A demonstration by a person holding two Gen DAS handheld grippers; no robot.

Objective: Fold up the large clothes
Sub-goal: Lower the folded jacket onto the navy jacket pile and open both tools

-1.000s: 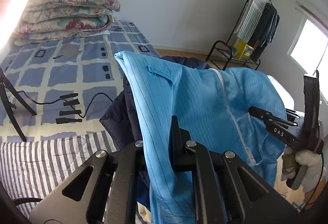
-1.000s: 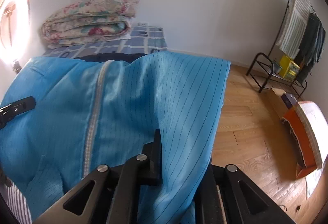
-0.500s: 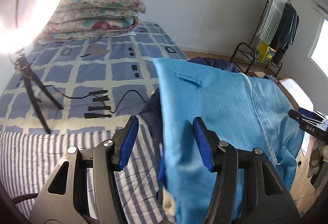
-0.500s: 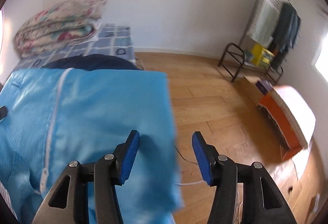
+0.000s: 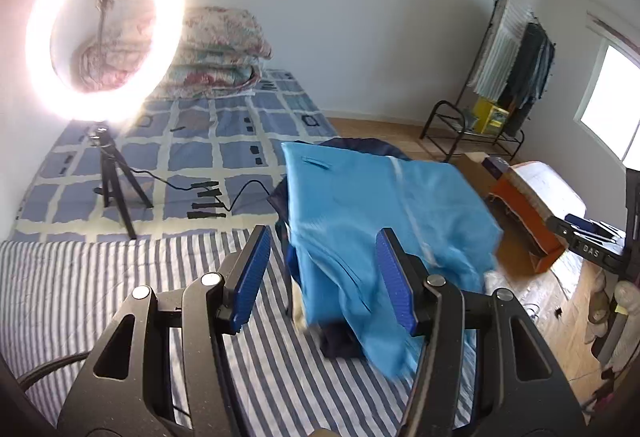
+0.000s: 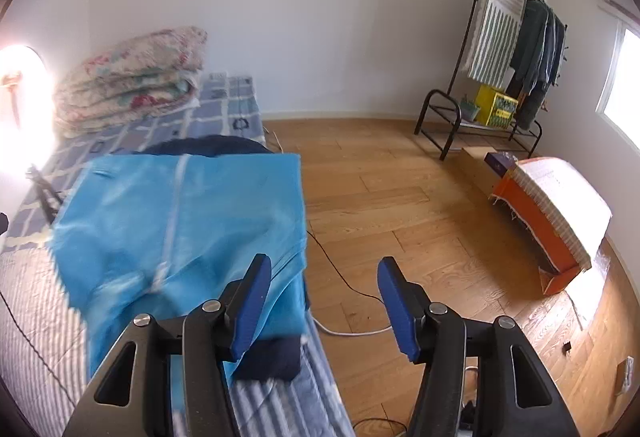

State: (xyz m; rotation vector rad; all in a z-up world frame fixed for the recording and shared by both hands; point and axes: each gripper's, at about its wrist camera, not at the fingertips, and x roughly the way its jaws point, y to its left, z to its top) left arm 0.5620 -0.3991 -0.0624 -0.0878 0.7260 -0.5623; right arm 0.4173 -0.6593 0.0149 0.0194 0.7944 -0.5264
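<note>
Striped bed point(image 5: 120, 277) bears blue garment point(image 5: 372, 205) — left gripper point(image 5: 320, 273) agape, right gripper point(image 6: 320, 297) opening, both empty.

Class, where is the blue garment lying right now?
The blue garment lies on a dark garment at the bed's floor-side edge, ahead of both open grippers.

From my feed, the blue garment point(image 5: 384, 221) is smeared with motion blur along its lower edge, so I can't read its folds there. It covers most of a dark navy garment point(image 5: 340, 343), of which I see only scraps. The ring light point(image 5: 104, 33) blows out, washing over the floral quilt point(image 5: 216, 53) behind it. The right gripper point(image 5: 588, 245) is cut off by the frame's edge in the left view. Items on the rack shelf point(image 6: 494, 105) are too small to identify.
</note>
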